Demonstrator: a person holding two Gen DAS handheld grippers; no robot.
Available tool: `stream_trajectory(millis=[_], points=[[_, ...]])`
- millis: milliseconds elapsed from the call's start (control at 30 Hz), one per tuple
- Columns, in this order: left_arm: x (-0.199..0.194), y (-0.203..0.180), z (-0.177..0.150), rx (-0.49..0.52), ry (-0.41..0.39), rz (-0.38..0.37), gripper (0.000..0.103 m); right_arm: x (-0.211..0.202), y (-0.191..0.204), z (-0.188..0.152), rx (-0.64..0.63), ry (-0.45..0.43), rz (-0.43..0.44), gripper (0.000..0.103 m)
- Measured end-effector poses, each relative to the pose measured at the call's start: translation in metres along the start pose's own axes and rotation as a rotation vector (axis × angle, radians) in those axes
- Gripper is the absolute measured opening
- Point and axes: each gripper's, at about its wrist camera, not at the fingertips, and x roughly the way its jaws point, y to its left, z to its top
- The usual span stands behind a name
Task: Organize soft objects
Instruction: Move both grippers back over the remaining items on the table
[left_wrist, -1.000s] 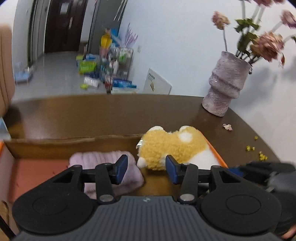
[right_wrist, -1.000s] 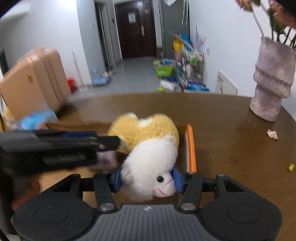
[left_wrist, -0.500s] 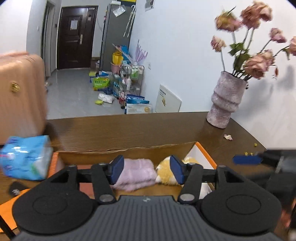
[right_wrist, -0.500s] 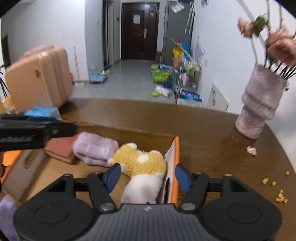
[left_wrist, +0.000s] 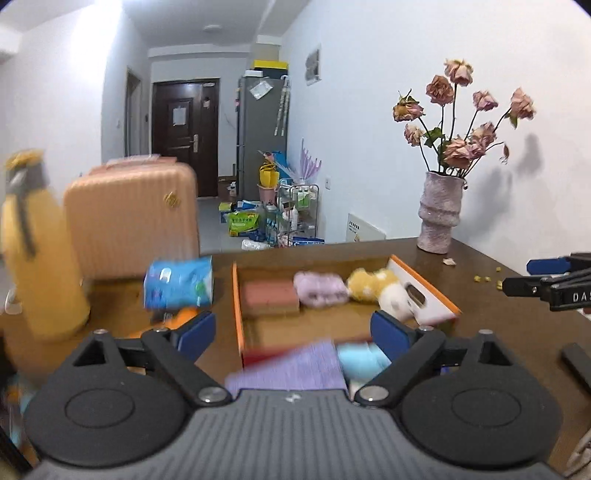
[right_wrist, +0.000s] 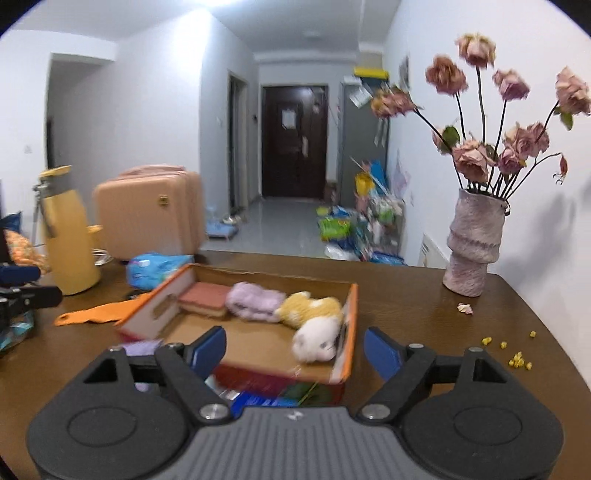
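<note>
- Lying along the far wall of the cardboard box (right_wrist: 350, 325), three soft things sit in a row: a reddish sponge block (right_wrist: 205, 297) at the left end, a lilac rolled towel (right_wrist: 255, 301) touching it in the middle, and a yellow-and-white plush toy (right_wrist: 314, 321) at the right end, its white head against the box's orange-edged right wall.
- Most of the box floor nearer the cameras is bare cardboard; the walls are low and the top is open.
- Just outside the box's near wall, blurred in both views, lie a purple cloth (left_wrist: 295, 365) and a pale blue soft item (left_wrist: 360, 360), close under the left gripper.
- An orange flap (right_wrist: 99, 314) lies flat on the table (right_wrist: 424, 325) left of the box; a blue tissue pack (left_wrist: 179, 282) lies just beyond it, with a yellow thermos (right_wrist: 68, 236) farther left.
- Right of the box the wood is open apart from a fallen petal (right_wrist: 464, 308) and yellow crumbs (right_wrist: 517, 358); a vase of dried roses (right_wrist: 474, 247) stands at the far right corner, well apart from the box.
- The left gripper (left_wrist: 293, 328) hangs above the box's near-left corner, level, its blue-padded fingers wide apart and holding nothing.
- The right gripper (right_wrist: 295, 349) hangs above the box's near side, also level, fingers spread wide and empty, the plush head showing between them.
- Each gripper's tip shows at the edge of the other's view, well apart.
</note>
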Motion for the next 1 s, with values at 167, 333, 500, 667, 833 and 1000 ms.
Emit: stream_trajectory(millis=[167, 333, 500, 667, 833, 1000], points=[[-0.069, -0.011, -0.066, -0.010, -0.074, 0.050, 0.099, -0.054, 0.041, -0.059, -0.023, -0.075, 0.011, 0.082], [-0.117, -0.019, -0.116, -0.039, -0.078, 0.060, 0.100, -0.098, 0.072, -0.110, 0.024, -0.089, 0.032, 0.082], [-0.139, -0.025, -0.150, -0.038, -0.028, 0.031, 0.101, -0.125, 0.088, -0.159, 0.091, -0.046, 0.074, 0.083], [-0.138, -0.025, -0.149, -0.046, -0.042, 0.022, 0.101, -0.121, 0.099, -0.169, 0.106, -0.018, 0.049, 0.083], [-0.125, -0.018, -0.156, -0.069, -0.011, 0.026, 0.101, -0.115, 0.103, -0.171, 0.113, -0.022, 0.051, 0.083], [-0.090, 0.000, -0.150, -0.112, 0.014, 0.023, 0.101, -0.085, 0.100, -0.163, 0.140, 0.003, 0.072, 0.082]])
